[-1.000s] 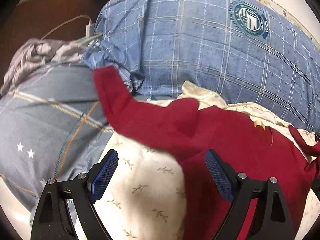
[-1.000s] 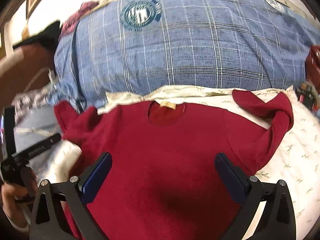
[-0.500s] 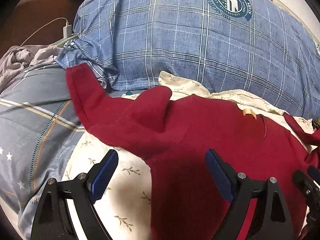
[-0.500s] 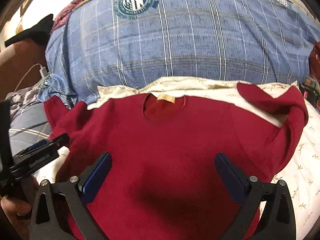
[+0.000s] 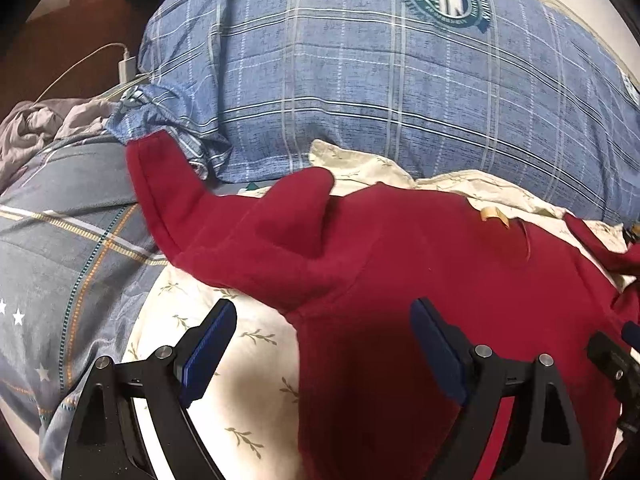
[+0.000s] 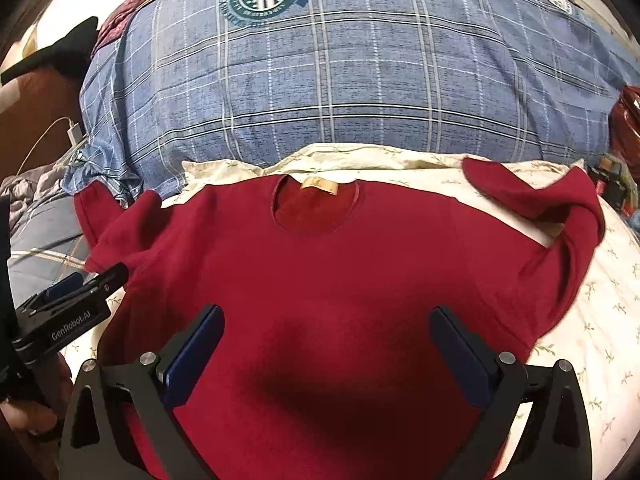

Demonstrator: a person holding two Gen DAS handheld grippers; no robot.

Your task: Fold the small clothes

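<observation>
I'm holding both claws, left gripper (image 5: pixel 322 344) and right gripper (image 6: pixel 326 340), spread and empty above the red sweater (image 6: pixel 340 280). It's lying flat, neckline away from me, so I'm lining up for the sleeves.

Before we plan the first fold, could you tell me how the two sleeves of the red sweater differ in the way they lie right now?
The sleeve on the left stretches outward, its cuff lying off the cream sheet on grey-blue bedding, with a raised wrinkle at the shoulder. The sleeve on the right is doubled back on itself, its cuff pointing toward the collar, and stays on the cream sheet. Both belong to the red sweater, and neither gripper holds them.
</observation>
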